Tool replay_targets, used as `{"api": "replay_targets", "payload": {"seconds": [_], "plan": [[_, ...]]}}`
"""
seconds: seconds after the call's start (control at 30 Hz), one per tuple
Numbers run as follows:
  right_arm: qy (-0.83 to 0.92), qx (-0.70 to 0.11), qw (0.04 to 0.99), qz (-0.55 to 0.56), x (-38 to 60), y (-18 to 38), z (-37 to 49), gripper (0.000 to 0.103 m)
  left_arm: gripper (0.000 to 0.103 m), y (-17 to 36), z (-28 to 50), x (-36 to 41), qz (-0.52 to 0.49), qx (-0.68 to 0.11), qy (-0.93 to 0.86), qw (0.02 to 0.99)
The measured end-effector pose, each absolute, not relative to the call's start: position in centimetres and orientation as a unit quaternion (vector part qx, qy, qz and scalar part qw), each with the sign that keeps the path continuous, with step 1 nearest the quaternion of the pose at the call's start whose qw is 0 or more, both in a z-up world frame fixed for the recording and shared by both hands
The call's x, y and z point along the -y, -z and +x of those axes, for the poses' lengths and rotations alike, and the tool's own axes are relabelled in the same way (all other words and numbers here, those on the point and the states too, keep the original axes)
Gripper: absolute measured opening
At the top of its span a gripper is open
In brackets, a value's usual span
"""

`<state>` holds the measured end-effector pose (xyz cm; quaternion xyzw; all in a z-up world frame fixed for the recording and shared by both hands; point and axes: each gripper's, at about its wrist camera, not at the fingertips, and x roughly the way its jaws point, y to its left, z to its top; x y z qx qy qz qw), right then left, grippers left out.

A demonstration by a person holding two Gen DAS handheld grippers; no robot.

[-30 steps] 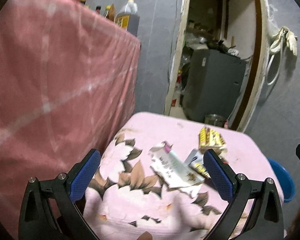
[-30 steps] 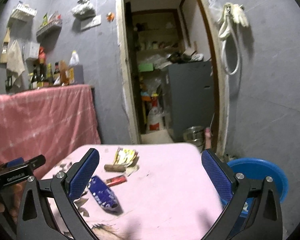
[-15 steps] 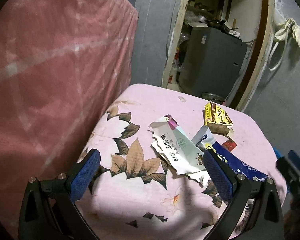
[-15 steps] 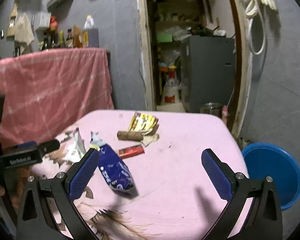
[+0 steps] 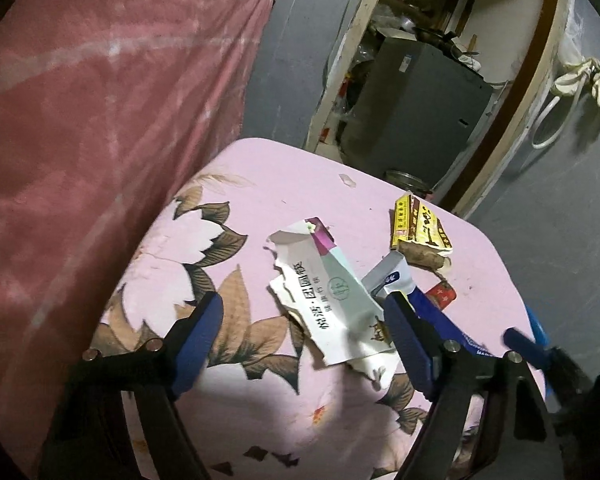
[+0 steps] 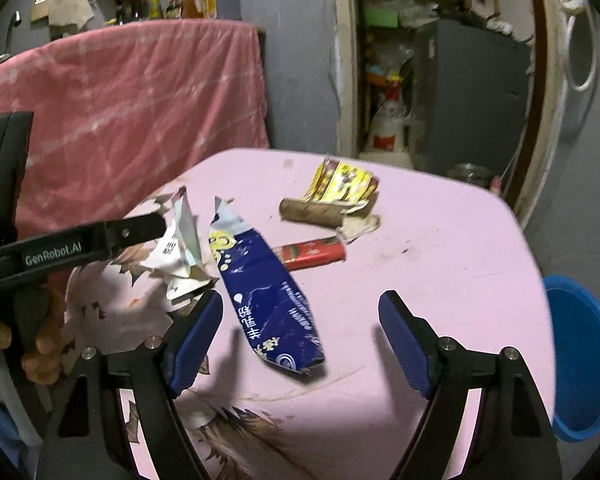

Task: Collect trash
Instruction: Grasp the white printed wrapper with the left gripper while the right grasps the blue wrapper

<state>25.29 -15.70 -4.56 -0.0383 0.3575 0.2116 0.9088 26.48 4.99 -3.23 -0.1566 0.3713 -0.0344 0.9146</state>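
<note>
Trash lies on a table under a pink flowered cloth (image 5: 268, 184). A torn white paper wrapper (image 5: 332, 300) lies just ahead of my open, empty left gripper (image 5: 304, 336). A blue snack bag (image 6: 268, 296) lies between the fingers of my open, empty right gripper (image 6: 300, 332). Farther back are a yellow packet (image 6: 342, 182), a brown roll (image 6: 310, 212) and a small red wrapper (image 6: 312, 254). The white wrapper also shows in the right wrist view (image 6: 182, 248), with the left gripper's arm (image 6: 72, 246) beside it. The yellow packet also shows in the left wrist view (image 5: 418, 228).
A blue bin (image 6: 580, 352) stands on the floor at the table's right edge. A counter draped in pink cloth (image 5: 100, 100) rises close on the left. An open doorway with a grey cabinet (image 5: 416, 92) lies behind the table.
Both grippers have tilted down and moved closer over the table. The trash now sits larger and nearer between the fingers. Both stay open.
</note>
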Motion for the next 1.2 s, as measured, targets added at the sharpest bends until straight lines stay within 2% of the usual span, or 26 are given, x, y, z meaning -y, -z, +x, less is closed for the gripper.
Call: {"api": "replay_targets", "payload": {"seconds": [0.07, 0.13, 0.2, 0.23, 0.33, 0.47, 0.6, 0.7, 0.83, 0.97, 1.07, 1.2], "plan": [[-0.220, -0.374, 0.900, -0.033, 15.6, 5.0, 25.9, 0.078, 0.072, 3.1, 26.6, -4.9, -0.157, -0.374, 0.038, 0.913], [-0.223, -0.385, 0.895, -0.034, 15.4, 5.3, 26.4, 0.070, 0.071, 3.0, 26.8, -4.9, -0.158, -0.376, 0.041, 0.912], [-0.222, -0.393, 0.891, -0.036, 15.2, 5.5, 26.7, 0.067, 0.069, 2.9, 27.0, -4.6, -0.158, -0.378, 0.044, 0.911], [-0.222, -0.398, 0.889, -0.036, 15.1, 5.7, 26.9, 0.064, 0.067, 2.9, 27.1, -4.5, -0.158, -0.379, 0.047, 0.910], [-0.219, -0.406, 0.887, -0.032, 15.4, 6.0, 27.0, 0.046, 0.065, 2.8, 27.3, -3.9, -0.152, -0.382, 0.052, 0.910], [-0.212, -0.405, 0.889, -0.007, 16.6, 6.0, 27.1, 0.037, 0.054, 3.1, 27.7, -3.4, -0.142, -0.389, 0.058, 0.908], [-0.206, -0.399, 0.893, 0.017, 17.8, 5.8, 27.1, 0.035, 0.047, 3.2, 28.0, -3.2, -0.135, -0.395, 0.056, 0.907], [-0.203, -0.394, 0.896, 0.027, 18.5, 5.6, 26.9, 0.034, 0.038, 3.4, 28.3, -2.9, -0.132, -0.400, 0.058, 0.905], [-0.204, -0.391, 0.897, 0.032, 18.8, 5.5, 26.7, 0.033, 0.022, 3.3, 28.2, -2.8, -0.133, -0.401, 0.066, 0.904], [-0.205, -0.384, 0.900, 0.030, 18.6, 5.2, 26.4, 0.032, 0.012, 3.1, 27.5, -2.4, -0.124, -0.398, 0.073, 0.906], [-0.206, -0.375, 0.903, 0.030, 18.8, 5.0, 26.0, 0.029, 0.005, 2.9, 26.9, -2.0, -0.122, -0.396, 0.084, 0.906], [-0.205, -0.363, 0.908, 0.034, 19.2, 4.6, 25.4, 0.026, 0.004, 2.8, 25.9, -1.3, -0.117, -0.392, 0.093, 0.908]]}}
